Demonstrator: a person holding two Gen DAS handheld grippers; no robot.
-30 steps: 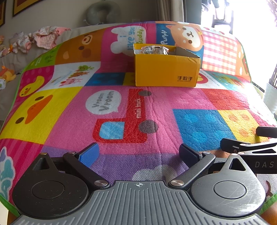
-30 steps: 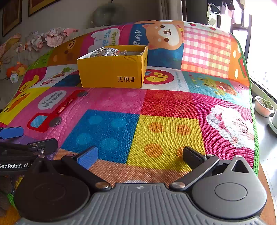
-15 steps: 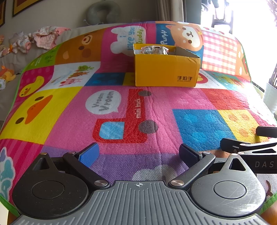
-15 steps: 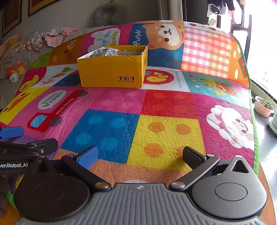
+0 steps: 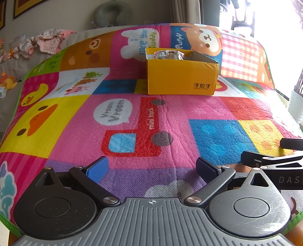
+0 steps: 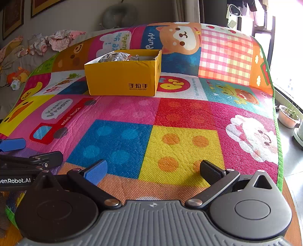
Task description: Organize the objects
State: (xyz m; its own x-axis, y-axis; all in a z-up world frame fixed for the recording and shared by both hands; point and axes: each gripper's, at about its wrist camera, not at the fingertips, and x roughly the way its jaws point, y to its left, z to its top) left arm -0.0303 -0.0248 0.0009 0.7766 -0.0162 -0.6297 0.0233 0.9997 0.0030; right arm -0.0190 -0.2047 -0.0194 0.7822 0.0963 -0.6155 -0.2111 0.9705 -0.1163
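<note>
A yellow cardboard box [image 5: 181,77] [image 6: 123,75] stands open-topped on the far middle of a colourful cartoon play mat [image 5: 132,117] [image 6: 170,121]. Silvery foil packets [image 5: 166,54] [image 6: 115,56] show above its rim. My left gripper [image 5: 151,167] rests low at the mat's near edge, open, nothing between its fingers. My right gripper [image 6: 153,170] sits beside it to the right, also open and empty. Each gripper's side shows in the other's view: the right gripper [image 5: 272,159] at the right edge, the left gripper [image 6: 24,155] at the left edge.
A sofa with crumpled clothes [image 5: 47,41] and soft toys [image 6: 19,75] lies beyond the mat on the left. A grey neck pillow [image 5: 113,13] hangs on the back wall. Potted plants [image 6: 288,117] stand on the floor by the bright window at right.
</note>
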